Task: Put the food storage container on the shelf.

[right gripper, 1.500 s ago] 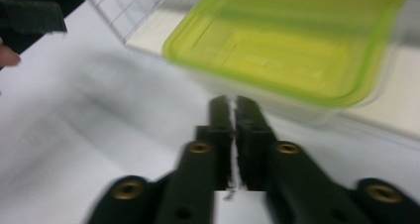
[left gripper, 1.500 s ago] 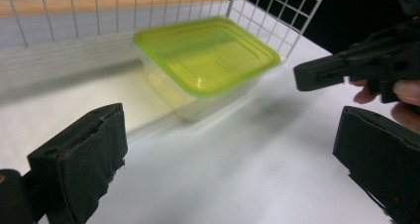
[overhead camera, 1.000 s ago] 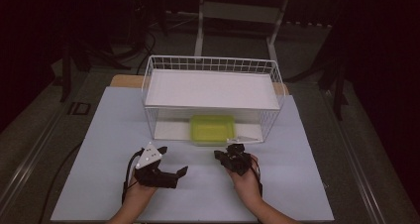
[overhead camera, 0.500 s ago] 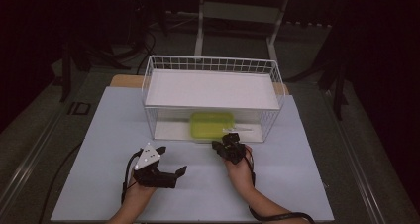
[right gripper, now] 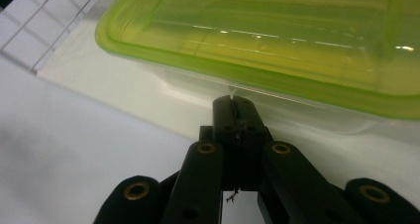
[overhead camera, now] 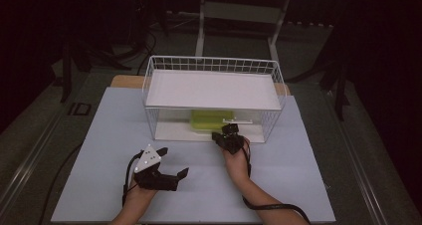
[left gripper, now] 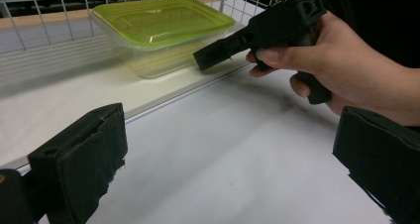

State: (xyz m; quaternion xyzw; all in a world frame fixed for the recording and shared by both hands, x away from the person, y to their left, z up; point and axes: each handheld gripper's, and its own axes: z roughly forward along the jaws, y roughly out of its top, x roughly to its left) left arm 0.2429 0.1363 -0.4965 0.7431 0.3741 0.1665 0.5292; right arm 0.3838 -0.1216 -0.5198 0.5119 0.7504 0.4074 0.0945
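Observation:
A clear plastic container with a green lid (overhead camera: 210, 119) (left gripper: 158, 21) (right gripper: 277, 40) sits on the lower shelf of a white wire rack (overhead camera: 214, 64). My right gripper (overhead camera: 226, 134) (right gripper: 232, 105) is shut with nothing between its jaws. Its tip is at the shelf's front edge, just under the lid's near rim; I cannot tell whether it touches. The left gripper view shows that same gripper (left gripper: 257, 35) in a hand, pointing at the container. My left gripper (overhead camera: 174, 161) (left gripper: 230, 169) is wide open and empty above the table, left of the right hand.
The rack stands at the back middle of a pale lavender table mat (overhead camera: 303, 175), and a white board (overhead camera: 214, 89) covers its top shelf. Wire walls close the rack's sides and back. Dark floor and stand legs (overhead camera: 201, 26) lie beyond the table.
My right gripper has moved forward from the open mat to the rack's lower shelf, up to the container. The left gripper has stayed where it was.

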